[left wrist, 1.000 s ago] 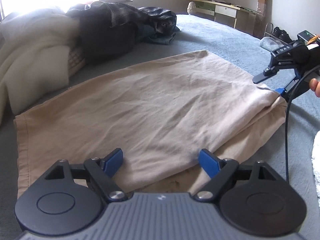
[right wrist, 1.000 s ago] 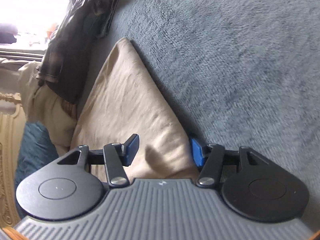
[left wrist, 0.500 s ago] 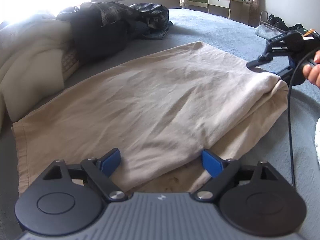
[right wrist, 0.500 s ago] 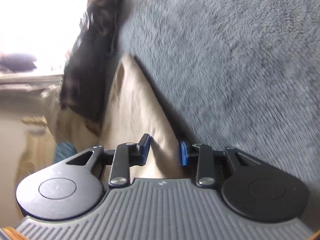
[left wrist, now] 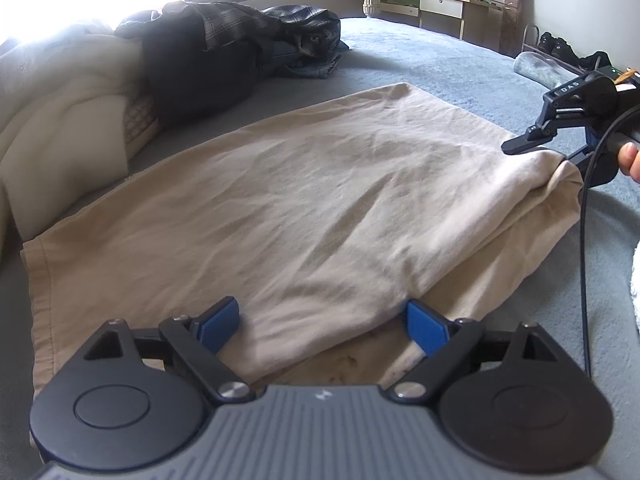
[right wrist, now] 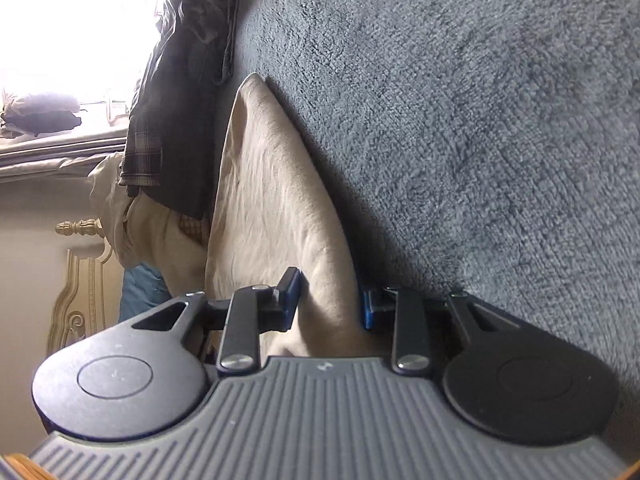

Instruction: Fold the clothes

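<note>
A beige garment (left wrist: 320,200) lies folded on the grey-blue bed cover (left wrist: 420,64). My left gripper (left wrist: 323,322) is open at its near edge, its blue fingers standing either side of the folded top layer's corner without pinching it. At the garment's right corner, my right gripper (left wrist: 560,148) is shut on bunched cloth. In the right wrist view the beige garment (right wrist: 272,200) runs between the fingers of the right gripper (right wrist: 329,304), which press on it from both sides.
A pile of dark plaid clothes (left wrist: 224,44) and a cream blanket (left wrist: 60,100) lie at the far left. A desk (left wrist: 432,4) and shoes (left wrist: 556,46) stand beyond the bed. A black cable (left wrist: 584,240) hangs from the right gripper, held by a hand (left wrist: 630,158).
The right gripper's fingers have closed from a wide gap onto the garment's right corner. The left gripper has stayed open and shifted only slightly.
</note>
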A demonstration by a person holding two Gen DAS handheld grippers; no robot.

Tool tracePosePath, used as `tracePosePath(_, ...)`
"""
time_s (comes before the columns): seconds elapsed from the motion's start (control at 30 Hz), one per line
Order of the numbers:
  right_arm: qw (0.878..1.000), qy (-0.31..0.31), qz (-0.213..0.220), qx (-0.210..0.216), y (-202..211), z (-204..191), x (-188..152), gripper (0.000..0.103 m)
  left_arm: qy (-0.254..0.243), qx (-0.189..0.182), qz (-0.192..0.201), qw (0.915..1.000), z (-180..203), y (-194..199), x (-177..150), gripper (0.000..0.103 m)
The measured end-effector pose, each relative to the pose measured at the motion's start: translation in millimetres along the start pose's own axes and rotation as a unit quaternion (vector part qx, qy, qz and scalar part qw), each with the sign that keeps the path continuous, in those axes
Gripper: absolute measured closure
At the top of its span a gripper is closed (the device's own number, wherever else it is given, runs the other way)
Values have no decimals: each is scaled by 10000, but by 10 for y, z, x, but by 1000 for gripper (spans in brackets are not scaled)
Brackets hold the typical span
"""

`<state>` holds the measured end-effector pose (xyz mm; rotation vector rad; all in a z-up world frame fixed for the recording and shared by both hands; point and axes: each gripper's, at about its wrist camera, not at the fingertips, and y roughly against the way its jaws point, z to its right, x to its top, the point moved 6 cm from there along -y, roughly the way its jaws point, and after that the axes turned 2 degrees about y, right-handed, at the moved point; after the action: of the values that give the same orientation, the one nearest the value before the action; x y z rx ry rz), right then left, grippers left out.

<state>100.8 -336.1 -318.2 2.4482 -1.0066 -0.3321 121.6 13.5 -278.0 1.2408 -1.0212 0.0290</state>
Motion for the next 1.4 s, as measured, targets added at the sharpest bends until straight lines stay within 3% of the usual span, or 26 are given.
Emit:
tracePosePath(0.17,9997,201,118,-52,-2,-49,-6,75,206,-44,-82,9997,-34,76,79,13)
tracePosePath(0.47,9994,313,151,-91,-43,-81,10,75,277,94,347,9990,-142,329,409,13)
tracePosePath(0.9,9991,351,180,-132,-64,-95,11,75,750,227,21,9969,-186,5,448,15)
tracePosePath(1.07,9990,368,183,-156,-67,-101,15,75,413,-53,72,9991,9,42,337,15)
tracePosePath(1.4,9994,328,116,-80,-53,-72,28,75,113,22,250,9996,127,-102,516,15)
